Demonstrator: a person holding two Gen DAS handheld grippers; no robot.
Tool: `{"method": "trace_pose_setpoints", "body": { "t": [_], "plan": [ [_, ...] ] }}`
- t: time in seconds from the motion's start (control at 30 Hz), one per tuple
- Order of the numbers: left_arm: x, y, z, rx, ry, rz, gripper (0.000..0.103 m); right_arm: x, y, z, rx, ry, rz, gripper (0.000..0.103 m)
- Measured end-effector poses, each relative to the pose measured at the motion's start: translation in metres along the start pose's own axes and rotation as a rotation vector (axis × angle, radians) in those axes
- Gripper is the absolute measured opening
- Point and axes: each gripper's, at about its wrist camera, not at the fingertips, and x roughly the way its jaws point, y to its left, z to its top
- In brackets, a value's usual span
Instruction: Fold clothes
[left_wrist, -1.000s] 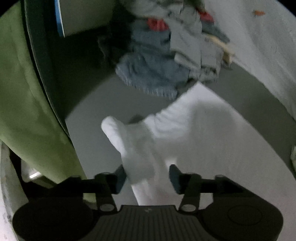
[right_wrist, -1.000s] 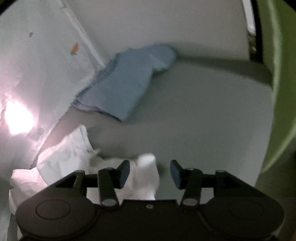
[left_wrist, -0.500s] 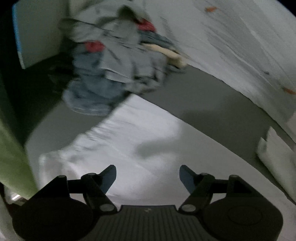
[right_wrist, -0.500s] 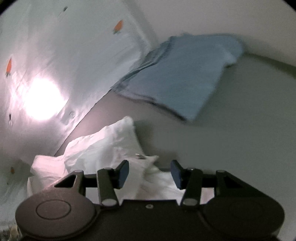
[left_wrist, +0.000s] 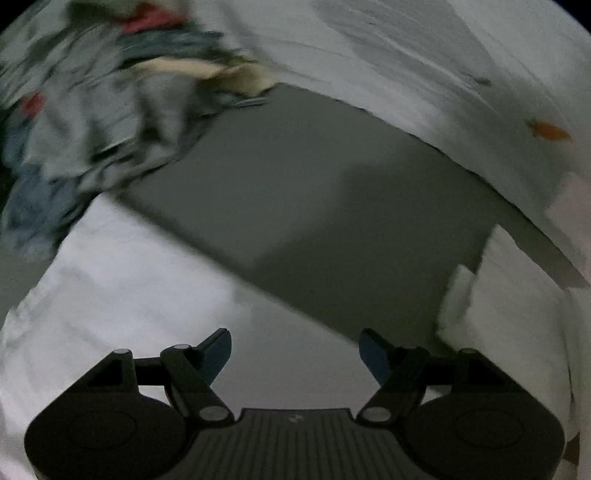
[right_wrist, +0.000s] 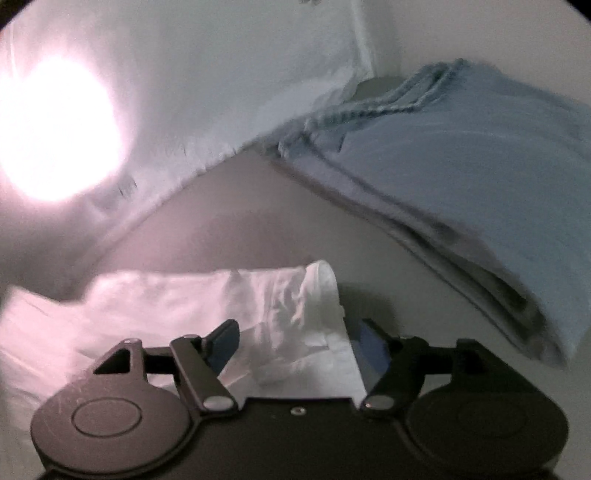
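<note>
A white garment (left_wrist: 122, 295) lies spread on the grey surface (left_wrist: 314, 206) in the left wrist view. My left gripper (left_wrist: 295, 352) is open and empty just above it. In the right wrist view a rolled fold of the same white cloth (right_wrist: 236, 310) lies between the open fingers of my right gripper (right_wrist: 297, 345); the jaws stand apart and do not pinch it. A folded light-blue garment (right_wrist: 461, 192) lies at the right.
A blurred pile of grey, blue and red clothes (left_wrist: 92, 110) sits at the far left. A white sheet with small orange marks (left_wrist: 461, 74) runs along the back. A bright light glare (right_wrist: 51, 129) washes out the left of the right wrist view.
My left gripper let go of the white garment and opened wide, swinging right over it. My right gripper opened wider and moved closer to the blue garment.
</note>
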Motion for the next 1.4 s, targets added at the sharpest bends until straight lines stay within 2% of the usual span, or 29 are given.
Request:
{"method": "trace_pose_setpoints", "body": {
  "t": [0.07,0.13,0.2,0.27,0.37,0.4,0.5,0.6,0.63,0.7,0.8,0.97,1.0,1.03,1.1,1.2,1.23,1.33,1.37,1.4],
  "plan": [
    [0.007,-0.013,0.005,0.009,0.006,-0.012,0.079,0.003,0.013,-0.001,-0.096,0.005,-0.036,0.062],
    [0.014,-0.024,0.008,0.01,0.023,-0.033,0.079,0.003,0.021,-0.002,-0.16,0.0,-0.06,0.047],
    [0.022,-0.034,0.01,0.026,0.04,-0.052,0.079,-0.002,0.016,-0.001,-0.146,-0.016,-0.046,0.024],
    [0.026,-0.045,0.014,0.051,0.043,-0.064,0.079,-0.012,0.006,0.005,-0.089,-0.044,-0.018,0.018],
    [0.03,-0.059,0.021,0.094,0.036,-0.1,0.079,-0.032,-0.006,0.02,-0.083,-0.155,-0.159,0.011],
    [0.03,-0.064,0.023,0.109,0.032,-0.117,0.079,-0.037,-0.015,0.025,-0.07,-0.182,-0.223,0.011],
    [0.032,-0.077,0.032,0.156,0.019,-0.17,0.079,-0.027,-0.04,0.02,0.023,-0.154,-0.254,0.012],
    [0.039,-0.1,0.043,0.223,0.005,-0.207,0.079,-0.006,-0.018,-0.003,-0.166,-0.139,-0.376,0.016],
    [0.041,-0.108,0.048,0.247,-0.001,-0.22,0.079,-0.005,-0.016,-0.006,-0.16,-0.147,-0.39,0.016],
    [0.051,-0.127,0.055,0.281,-0.004,-0.248,0.079,-0.005,-0.015,-0.008,-0.109,-0.163,-0.401,0.02],
    [0.069,-0.153,0.066,0.32,0.004,-0.277,0.079,-0.007,-0.029,-0.006,0.0,-0.176,-0.348,0.022],
    [0.093,-0.189,0.072,0.369,0.011,-0.298,0.077,-0.009,-0.032,-0.011,-0.017,-0.192,-0.313,0.022],
    [0.095,-0.195,0.07,0.386,0.007,-0.294,0.073,-0.009,-0.032,-0.011,-0.014,-0.194,-0.313,0.022],
    [0.097,-0.2,0.068,0.405,0.004,-0.287,0.061,-0.009,-0.031,-0.012,-0.01,-0.195,-0.314,0.022],
    [0.102,-0.21,0.063,0.444,-0.001,-0.272,0.043,-0.008,-0.031,-0.012,-0.007,-0.2,-0.318,0.023],
    [0.099,-0.212,0.056,0.462,-0.047,-0.263,0.03,-0.006,-0.031,-0.011,-0.003,-0.209,-0.319,0.023],
    [0.096,-0.208,0.058,0.443,-0.051,-0.282,0.016,-0.005,-0.031,-0.01,-0.003,-0.209,-0.319,0.023],
    [0.078,-0.202,0.07,0.404,-0.1,-0.32,0.013,-0.005,-0.032,-0.009,-0.003,-0.209,-0.319,0.023],
    [0.066,-0.2,0.077,0.403,-0.141,-0.326,0.012,-0.006,-0.032,-0.009,-0.002,-0.209,-0.319,0.023],
    [0.052,-0.198,0.087,0.402,-0.19,-0.33,0.007,-0.007,-0.032,-0.01,-0.002,-0.21,-0.319,0.023]
  ]
}}
